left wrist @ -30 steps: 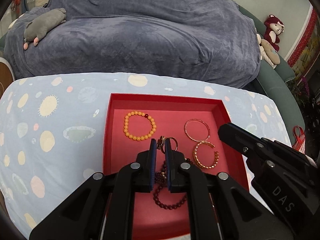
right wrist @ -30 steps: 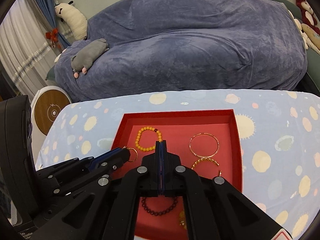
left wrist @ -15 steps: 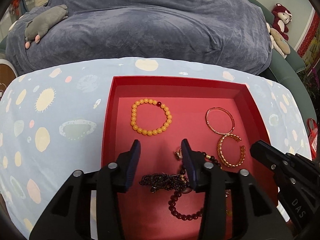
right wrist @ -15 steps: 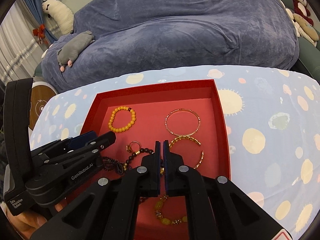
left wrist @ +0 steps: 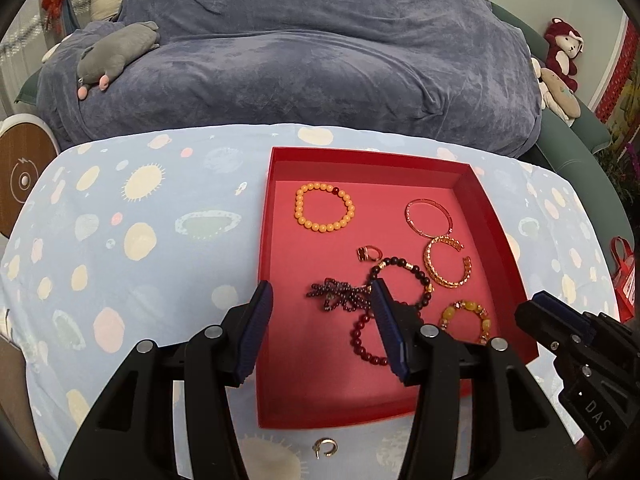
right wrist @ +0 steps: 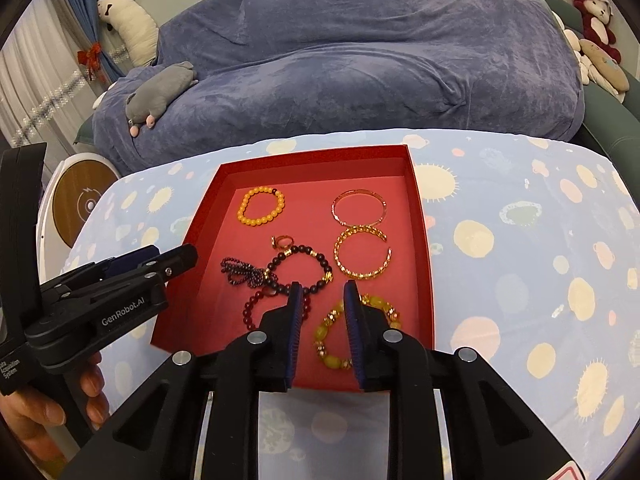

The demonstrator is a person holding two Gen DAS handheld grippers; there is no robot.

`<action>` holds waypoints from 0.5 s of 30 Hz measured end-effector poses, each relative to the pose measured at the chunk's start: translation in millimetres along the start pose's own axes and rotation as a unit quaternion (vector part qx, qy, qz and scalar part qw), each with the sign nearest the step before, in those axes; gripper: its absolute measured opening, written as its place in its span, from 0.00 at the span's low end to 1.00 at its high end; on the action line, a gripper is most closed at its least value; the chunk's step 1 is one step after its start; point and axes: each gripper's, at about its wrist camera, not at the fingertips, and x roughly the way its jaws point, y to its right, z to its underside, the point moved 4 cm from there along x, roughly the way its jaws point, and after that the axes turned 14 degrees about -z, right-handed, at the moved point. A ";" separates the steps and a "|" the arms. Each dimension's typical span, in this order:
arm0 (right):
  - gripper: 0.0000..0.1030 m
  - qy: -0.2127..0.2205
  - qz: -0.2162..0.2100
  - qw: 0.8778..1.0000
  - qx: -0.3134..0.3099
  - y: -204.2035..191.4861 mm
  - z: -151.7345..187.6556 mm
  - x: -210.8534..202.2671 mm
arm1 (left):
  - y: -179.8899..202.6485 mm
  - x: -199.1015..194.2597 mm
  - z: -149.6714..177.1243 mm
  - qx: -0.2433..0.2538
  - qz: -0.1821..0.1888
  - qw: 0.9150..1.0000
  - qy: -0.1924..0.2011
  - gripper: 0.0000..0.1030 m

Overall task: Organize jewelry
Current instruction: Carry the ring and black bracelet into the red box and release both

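- The dark red bead bracelet (left wrist: 362,340) is partly covered by the right finger of the left gripper (left wrist: 322,330) in the left wrist view; in the right wrist view its near arc is hidden behind the right gripper (right wrist: 322,330).
- The yellow stone bracelet (right wrist: 336,334) is crossed by one blue-padded finger of the right gripper; part of its ring is concealed.
- The small ring (left wrist: 370,253) is too small for its setting to be made out; a hoop-shaped item (left wrist: 326,447) is seen on the cloth just outside the near wall of the tray, its kind undetermined.
- The red tray (left wrist: 266,240) is a shallow, square-cornered box with a matte red floor; it is set on a pale blue tablecloth (left wrist: 120,220) printed with suns and planets.
- Contents counted: one orange bead bracelet (left wrist: 324,208); one thin rose-gold bangle (left wrist: 429,217); one open gold cuff (left wrist: 447,268), chain-textured; one black bead bracelet (left wrist: 404,280) with gold spacers; one bunched purple bead strand (left wrist: 340,295); all are lying inside the tray.
- Both grippers are held with jaws apart and nothing between them; the left is spread wide over the tray's near left edge; the right is spread more narrowly over the near end of the tray.
- A blue-grey blanket (right wrist: 360,60) with a soft, velvety surface is seen behind the table; one grey plush animal (right wrist: 160,94) is lying on it.
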 end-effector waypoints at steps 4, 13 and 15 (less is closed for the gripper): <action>0.22 -0.002 -0.003 1.000 0.004 -6.3 18.2 -15.8 | -7.4 -18.2 19.6 -0.003 -0.008 1.000 0.001 0.47; 0.30 -0.011 -0.005 1.000 0.005 -26.0 64.4 -38.7 | -19.9 -48.0 63.0 -0.004 -0.024 1.000 -0.001 0.51; 0.31 -0.015 -0.005 1.000 0.007 -29.0 74.1 -40.8 | -22.1 -51.8 73.3 -0.003 -0.027 1.000 -0.003 0.53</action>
